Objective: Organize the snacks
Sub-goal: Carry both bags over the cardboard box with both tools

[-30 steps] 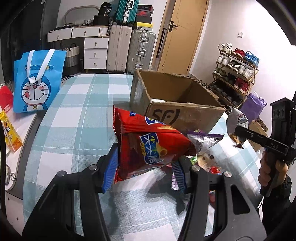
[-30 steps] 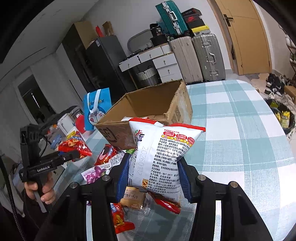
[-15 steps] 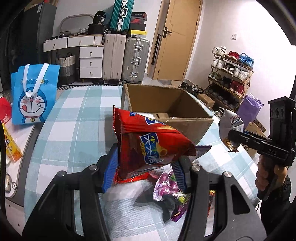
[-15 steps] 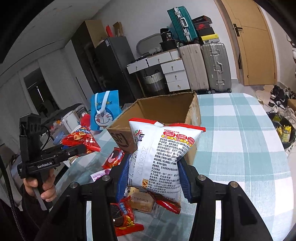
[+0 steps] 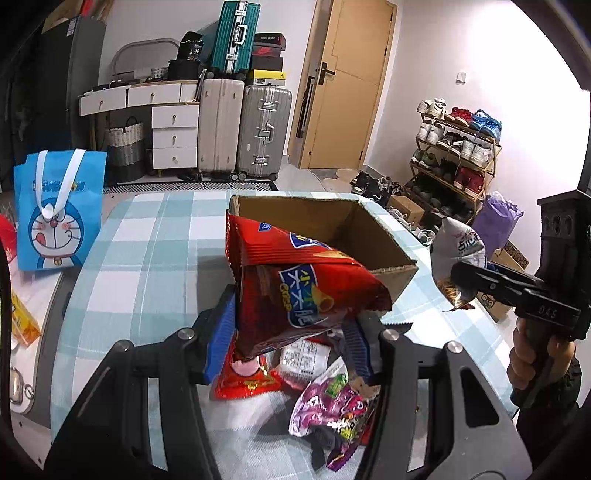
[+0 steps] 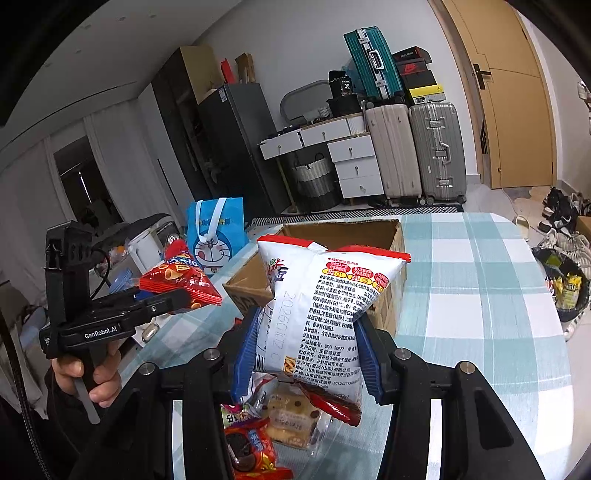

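- The red bag hides the near wall of the box and part of its floor.
- The white bag covers the box's front corner; its small print is too fine to read.
- The pile under the left tool is blurred and partly covered by the tool's arms.
- The hand is cut off by the picture's rim.
- The bench runs out of view at its near edge.

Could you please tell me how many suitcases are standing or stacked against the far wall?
3: a teal suitcase lying on top, a beige suitcase upright below, and a silver suitcase beside it. Others may be hidden behind.
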